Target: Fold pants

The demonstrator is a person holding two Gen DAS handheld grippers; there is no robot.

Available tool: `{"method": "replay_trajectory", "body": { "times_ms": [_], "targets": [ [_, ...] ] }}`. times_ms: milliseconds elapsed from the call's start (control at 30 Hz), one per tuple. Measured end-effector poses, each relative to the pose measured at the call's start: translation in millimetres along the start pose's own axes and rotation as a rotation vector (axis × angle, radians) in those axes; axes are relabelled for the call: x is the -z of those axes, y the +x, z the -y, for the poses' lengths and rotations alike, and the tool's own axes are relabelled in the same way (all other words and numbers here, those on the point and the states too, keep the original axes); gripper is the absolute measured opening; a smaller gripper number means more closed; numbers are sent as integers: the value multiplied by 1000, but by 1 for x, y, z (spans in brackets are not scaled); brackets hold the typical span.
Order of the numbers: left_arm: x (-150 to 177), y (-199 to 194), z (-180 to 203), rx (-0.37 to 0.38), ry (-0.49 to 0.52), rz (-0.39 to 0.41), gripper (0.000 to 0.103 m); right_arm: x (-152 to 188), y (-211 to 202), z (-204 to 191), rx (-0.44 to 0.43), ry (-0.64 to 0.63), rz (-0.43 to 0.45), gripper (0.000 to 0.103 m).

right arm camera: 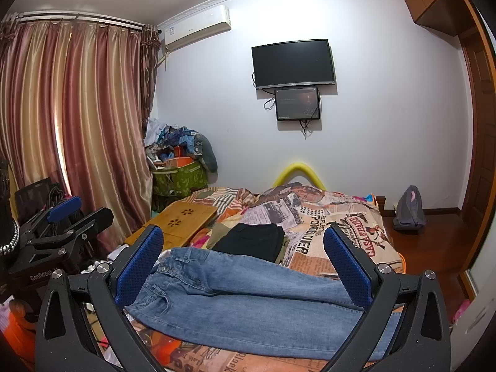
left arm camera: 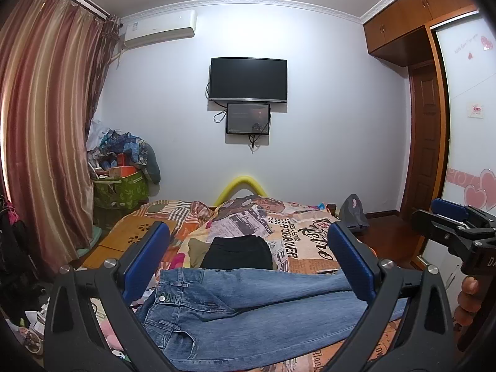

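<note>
Your left gripper (left arm camera: 248, 260) and right gripper (right arm camera: 243, 262) both hover with jaws spread wide, holding nothing, above the blue jeans (right arm camera: 248, 303) lying flat across the near edge of the bed (right arm camera: 356, 235), folded black pants (right arm camera: 251, 241) just behind them.

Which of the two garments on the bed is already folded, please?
The black garment farther back is folded into a compact stack; the blue jeans in front lie spread out full length across the bedspread.

Blue jeans (left arm camera: 248, 316) spread unfolded across patterned bedspread (left arm camera: 310, 232), left gripper (left arm camera: 248, 266) jaws wide apart above them
</note>
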State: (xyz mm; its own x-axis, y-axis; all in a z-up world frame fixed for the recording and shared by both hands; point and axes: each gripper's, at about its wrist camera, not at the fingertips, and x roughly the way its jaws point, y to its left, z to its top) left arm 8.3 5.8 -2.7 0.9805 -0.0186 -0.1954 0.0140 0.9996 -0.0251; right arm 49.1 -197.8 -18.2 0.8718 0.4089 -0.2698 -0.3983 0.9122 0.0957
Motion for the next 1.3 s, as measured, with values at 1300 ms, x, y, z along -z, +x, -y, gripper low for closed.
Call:
{"method": "replay_trajectory", "body": {
  "times_ms": [1300],
  "targets": [
    [4, 40, -23, -9, -35, -46, 103, 6, 22, 14, 6, 30, -45, 103]
  ]
}}
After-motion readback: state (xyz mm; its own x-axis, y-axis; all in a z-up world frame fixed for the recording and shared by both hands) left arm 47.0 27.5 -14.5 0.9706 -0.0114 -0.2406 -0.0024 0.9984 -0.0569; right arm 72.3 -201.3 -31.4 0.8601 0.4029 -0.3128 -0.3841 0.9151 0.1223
